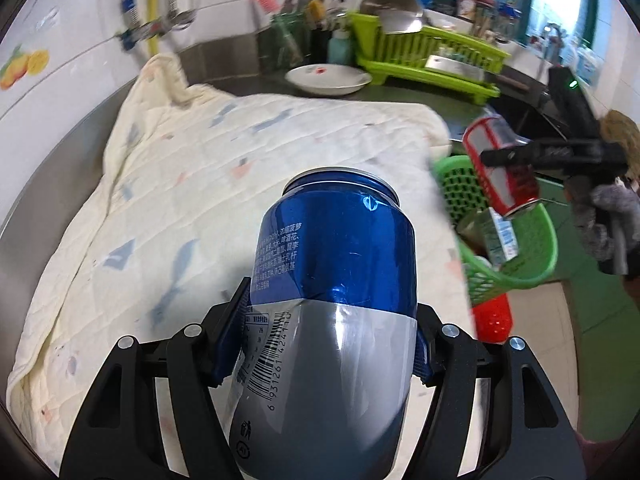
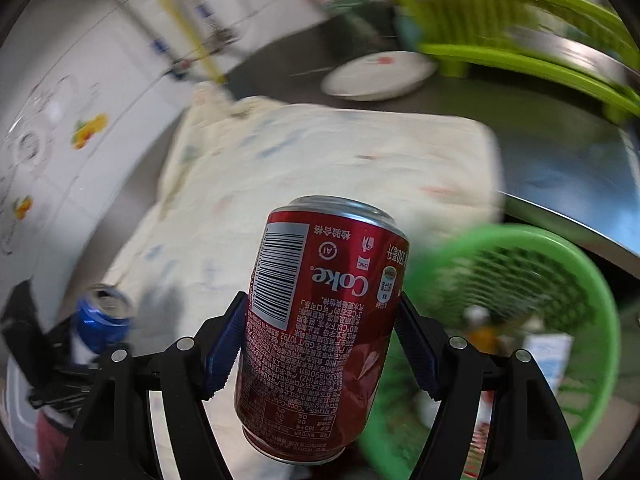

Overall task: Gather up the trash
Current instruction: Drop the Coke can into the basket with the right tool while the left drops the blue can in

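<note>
Left tool (image 1: 328,344) clamped on blue-and-silver can (image 1: 332,280), held above cream quilted cloth (image 1: 200,160) on steel surface (image 1: 52,168). Right tool (image 2: 322,340) clamped on red Coke can (image 2: 320,320), tilted over rim of green basket (image 2: 600,300). Carton (image 1: 502,240) and other scraps already inside basket. White plate (image 1: 328,78) and lime dish rack (image 1: 424,60) behind cloth.
</note>
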Action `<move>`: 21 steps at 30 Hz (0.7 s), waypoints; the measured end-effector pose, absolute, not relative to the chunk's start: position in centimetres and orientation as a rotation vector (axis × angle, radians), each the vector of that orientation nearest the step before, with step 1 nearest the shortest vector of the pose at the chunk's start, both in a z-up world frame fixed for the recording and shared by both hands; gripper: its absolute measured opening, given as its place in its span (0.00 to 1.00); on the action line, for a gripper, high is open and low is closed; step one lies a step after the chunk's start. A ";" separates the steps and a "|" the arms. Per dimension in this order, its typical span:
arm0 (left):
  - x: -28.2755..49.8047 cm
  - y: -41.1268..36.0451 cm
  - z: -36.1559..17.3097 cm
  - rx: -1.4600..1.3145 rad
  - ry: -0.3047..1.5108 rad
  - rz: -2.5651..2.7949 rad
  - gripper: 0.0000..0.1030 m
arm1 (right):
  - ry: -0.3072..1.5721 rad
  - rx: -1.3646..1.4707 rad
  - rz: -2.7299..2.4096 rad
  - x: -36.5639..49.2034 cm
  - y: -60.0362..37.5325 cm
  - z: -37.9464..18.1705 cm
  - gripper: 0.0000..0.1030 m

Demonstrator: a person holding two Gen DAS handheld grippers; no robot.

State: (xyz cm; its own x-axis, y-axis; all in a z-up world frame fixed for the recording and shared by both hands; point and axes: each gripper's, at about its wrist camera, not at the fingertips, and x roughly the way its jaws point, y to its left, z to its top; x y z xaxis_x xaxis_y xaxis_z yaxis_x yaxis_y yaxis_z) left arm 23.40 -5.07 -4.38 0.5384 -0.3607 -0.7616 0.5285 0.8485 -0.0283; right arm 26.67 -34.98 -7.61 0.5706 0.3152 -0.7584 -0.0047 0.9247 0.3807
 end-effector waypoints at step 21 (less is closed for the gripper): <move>20.8 -12.6 -5.1 0.271 0.870 -0.643 0.64 | 1.010 0.318 -0.064 27.7 -42.7 -16.6 0.69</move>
